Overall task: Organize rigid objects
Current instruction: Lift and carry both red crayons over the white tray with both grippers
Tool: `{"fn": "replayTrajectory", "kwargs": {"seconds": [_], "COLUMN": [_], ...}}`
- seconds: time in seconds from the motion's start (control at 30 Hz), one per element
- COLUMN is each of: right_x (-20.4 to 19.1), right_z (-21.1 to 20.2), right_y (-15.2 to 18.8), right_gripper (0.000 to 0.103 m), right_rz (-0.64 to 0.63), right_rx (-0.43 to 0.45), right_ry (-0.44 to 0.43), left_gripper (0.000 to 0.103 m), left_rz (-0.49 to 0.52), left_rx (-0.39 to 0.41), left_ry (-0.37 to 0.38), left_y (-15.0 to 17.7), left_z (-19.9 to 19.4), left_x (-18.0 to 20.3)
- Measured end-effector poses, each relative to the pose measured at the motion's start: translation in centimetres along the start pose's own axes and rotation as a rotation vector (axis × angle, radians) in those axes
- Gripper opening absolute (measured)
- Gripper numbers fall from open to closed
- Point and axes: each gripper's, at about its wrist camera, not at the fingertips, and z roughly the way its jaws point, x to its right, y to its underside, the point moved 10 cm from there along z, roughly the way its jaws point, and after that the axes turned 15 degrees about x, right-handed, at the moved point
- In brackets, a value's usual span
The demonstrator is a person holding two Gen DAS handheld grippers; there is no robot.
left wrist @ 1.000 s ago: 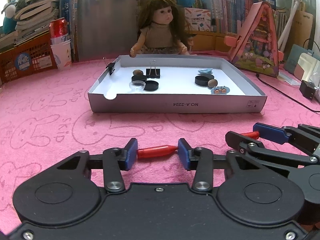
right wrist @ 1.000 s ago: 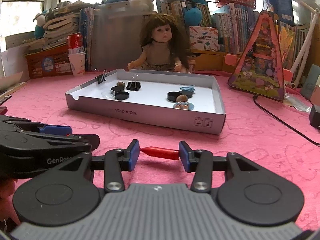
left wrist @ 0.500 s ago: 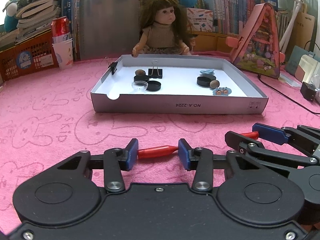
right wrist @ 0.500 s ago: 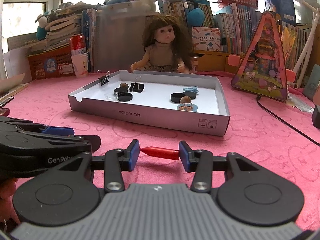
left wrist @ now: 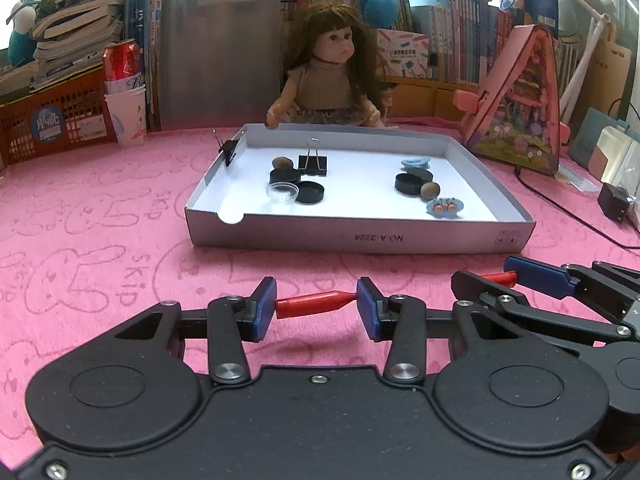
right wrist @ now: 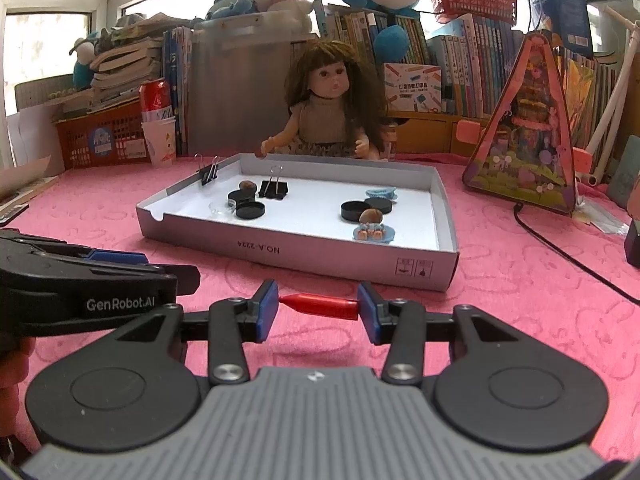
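My left gripper (left wrist: 316, 307) is shut endwise on a red pointed piece (left wrist: 312, 305), held a little above the pink cloth. My right gripper (right wrist: 318, 307) is shut endwise on a second red pointed piece (right wrist: 322, 305). It also shows at the right of the left wrist view (left wrist: 520, 280). The left gripper shows at the left of the right wrist view (right wrist: 120, 270). Ahead stands a shallow white box tray (left wrist: 360, 236) (right wrist: 296, 250). It holds black round lids (left wrist: 310, 192), a clear lid (left wrist: 283, 192), binder clips (left wrist: 313, 163), brown stones (left wrist: 430, 191) and small blue pieces (left wrist: 445, 206).
A doll (left wrist: 328, 76) sits behind the tray. A pink triangular toy house (left wrist: 516, 108) stands at the right, with a black cable (left wrist: 560, 208) and adapter (left wrist: 614, 202). A red can on paper cups (left wrist: 124, 92), an orange basket (left wrist: 48, 120) and books line the back.
Both grippers have risen and drawn a little closer to the tray, each still holding its red piece. Nothing in the tray has moved.
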Motion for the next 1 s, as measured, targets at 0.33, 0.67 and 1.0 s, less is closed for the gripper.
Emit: {"fn": "replayTrajectory", "kwargs": {"seconds": [0.33, 0.67, 1.0], "right_x": [0.6, 1.7, 2.7], "right_z": [0.8, 2.2, 4.1], "right_y": [-1.5, -3.5, -4.2], "right_gripper": [0.050, 0.050, 0.050], "right_rz": [0.008, 0.035, 0.092], "right_rx": [0.024, 0.048, 0.011], "right_ry": [0.010, 0.024, 0.024], "left_gripper": [0.042, 0.041, 0.041], "left_rz": [-0.010, -0.038, -0.074], "left_rx": [0.014, 0.050, 0.040], "left_ry": [-0.005, -0.007, 0.013], "left_y": [-1.4, -3.7, -5.5], "left_z": [0.7, 1.7, 4.0], "left_x": [-0.7, -1.9, -2.7]}}
